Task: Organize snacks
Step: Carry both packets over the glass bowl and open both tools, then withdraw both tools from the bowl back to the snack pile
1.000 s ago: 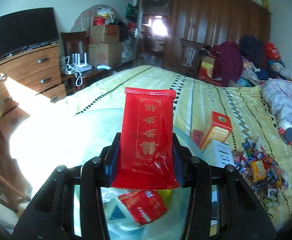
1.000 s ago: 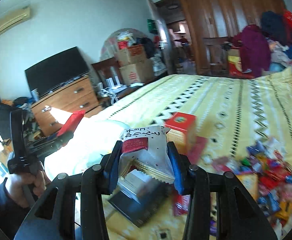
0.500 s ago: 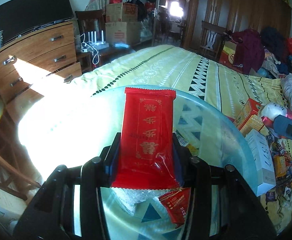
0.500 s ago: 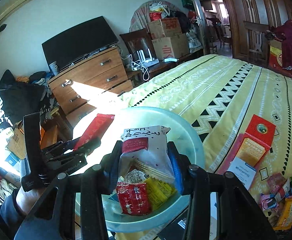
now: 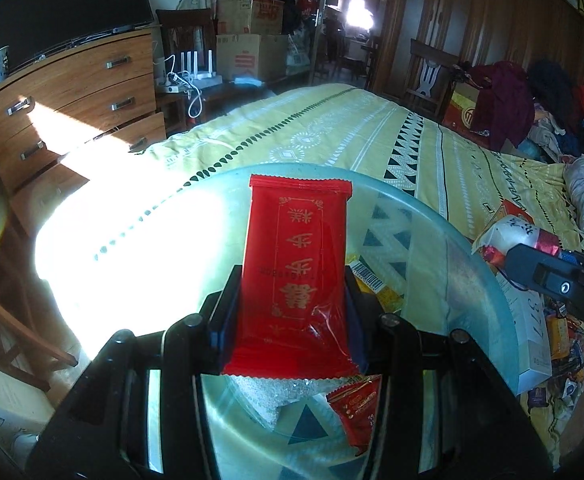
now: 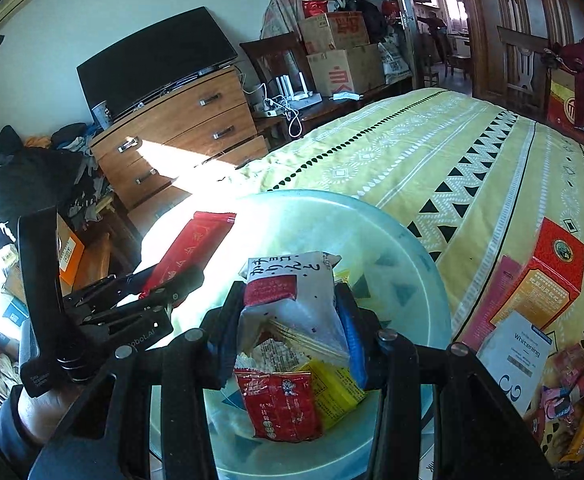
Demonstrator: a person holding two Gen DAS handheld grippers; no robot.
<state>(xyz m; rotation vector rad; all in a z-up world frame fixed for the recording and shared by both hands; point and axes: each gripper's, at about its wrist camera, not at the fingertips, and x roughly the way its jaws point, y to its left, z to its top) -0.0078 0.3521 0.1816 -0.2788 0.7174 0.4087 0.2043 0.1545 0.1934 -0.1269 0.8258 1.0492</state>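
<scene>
My left gripper (image 5: pixel 292 312) is shut on a long red snack packet (image 5: pixel 297 264) with gold characters, held over a pale green glass bowl (image 5: pixel 423 220). My right gripper (image 6: pixel 288 320) is shut on a white snack packet (image 6: pixel 295 300) with a red label, also over the bowl (image 6: pixel 391 240). In the bowl lie a small red packet (image 6: pixel 280 404) and a yellow packet (image 6: pixel 337 392). The left gripper and its red packet (image 6: pixel 190 246) show at the left of the right wrist view. The right gripper's white packet (image 5: pixel 509 236) shows at the right of the left wrist view.
The bowl sits on a bed with a yellow patterned cover (image 6: pixel 471 152). A red-orange box (image 6: pixel 547 276), a white box (image 6: pixel 517 356) and a heap of small wrapped snacks (image 6: pixel 571 392) lie to the right. A wooden dresser (image 6: pixel 176 132) stands beyond the bed's left edge.
Both grippers have moved left and down from the snack heap to over the bowl, each still holding its packet. The bowl's contents now show beneath them.
</scene>
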